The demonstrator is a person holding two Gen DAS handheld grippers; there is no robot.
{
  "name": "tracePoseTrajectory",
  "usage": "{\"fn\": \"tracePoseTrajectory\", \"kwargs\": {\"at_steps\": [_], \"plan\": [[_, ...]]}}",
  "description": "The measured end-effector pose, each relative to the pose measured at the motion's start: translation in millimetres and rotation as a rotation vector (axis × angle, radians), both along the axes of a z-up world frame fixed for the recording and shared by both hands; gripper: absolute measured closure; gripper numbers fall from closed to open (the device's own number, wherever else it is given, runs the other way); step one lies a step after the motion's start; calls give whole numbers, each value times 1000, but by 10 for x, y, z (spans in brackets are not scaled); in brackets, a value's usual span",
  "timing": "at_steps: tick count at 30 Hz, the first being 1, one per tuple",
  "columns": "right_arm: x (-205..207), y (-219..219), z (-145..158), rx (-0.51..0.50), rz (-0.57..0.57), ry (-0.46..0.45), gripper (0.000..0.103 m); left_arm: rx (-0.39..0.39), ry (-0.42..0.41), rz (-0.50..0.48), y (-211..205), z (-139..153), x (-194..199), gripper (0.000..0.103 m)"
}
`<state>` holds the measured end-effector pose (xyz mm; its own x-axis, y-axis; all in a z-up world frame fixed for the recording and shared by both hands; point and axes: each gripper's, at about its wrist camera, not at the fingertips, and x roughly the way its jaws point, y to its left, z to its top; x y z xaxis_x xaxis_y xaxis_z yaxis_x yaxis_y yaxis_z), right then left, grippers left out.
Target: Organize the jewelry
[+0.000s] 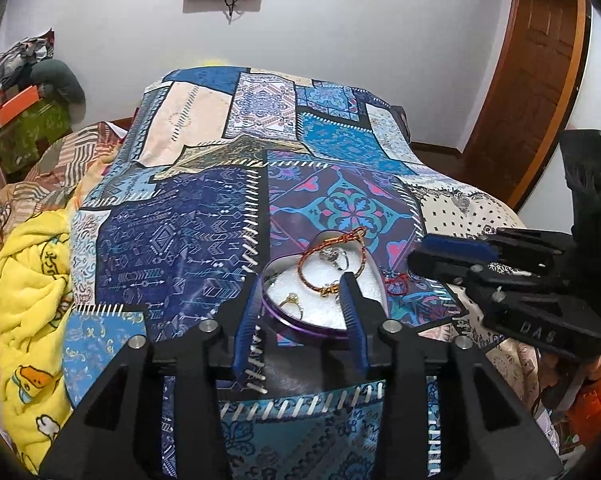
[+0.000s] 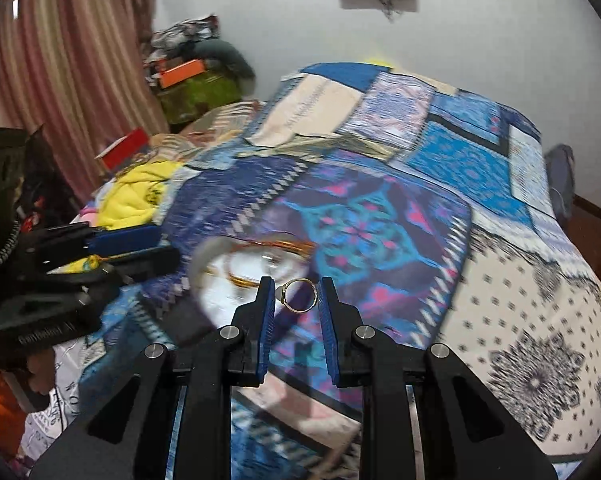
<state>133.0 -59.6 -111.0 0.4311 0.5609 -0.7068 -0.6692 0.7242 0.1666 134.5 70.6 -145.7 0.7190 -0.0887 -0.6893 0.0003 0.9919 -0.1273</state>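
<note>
Our left gripper point(image 1: 302, 292) spread its jaws astride the box point(image 1: 300, 326); our right gripper point(image 2: 294, 294) pinched a ring point(image 2: 298, 295) between its jaws.

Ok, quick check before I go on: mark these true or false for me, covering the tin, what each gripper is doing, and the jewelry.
1. The right gripper holds a gold ring between its fingers. True.
2. The heart-shaped tin is closed with its lid on. False: it is open, showing a white lining with jewelry in it.
3. A red and gold braided bracelet lies in the tin. True.
4. The left gripper is shut on a necklace. False: its fingers stand apart around the tin's near rim, and whether they press on it cannot be told.
5. The tin sits on a bare wooden table. False: it rests on a patchwork cloth.
</note>
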Motion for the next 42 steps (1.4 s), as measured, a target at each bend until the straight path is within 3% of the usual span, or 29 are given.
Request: {"fn": "tracePoseTrajectory", "kwargs": {"at_steps": [9,17,29,37,42], "plan": [[-52,290,-265,-70,84,68,83,5,18,33,137,-34,-61,56],[-57,220,-194,-70,78,55,79,-10,36,29,120,-65,-72,56],[128,-577,-6,-66,-124,37,79,-40,36,-137,-573,-23,102,56],[163,-981,-120,-66,-188,82,77,-116,122,-233,-1079,-282,300,56],[190,-1083,-223,-58,-200,110,77,-185,202,-187,-1106,-506,457,56]]}}
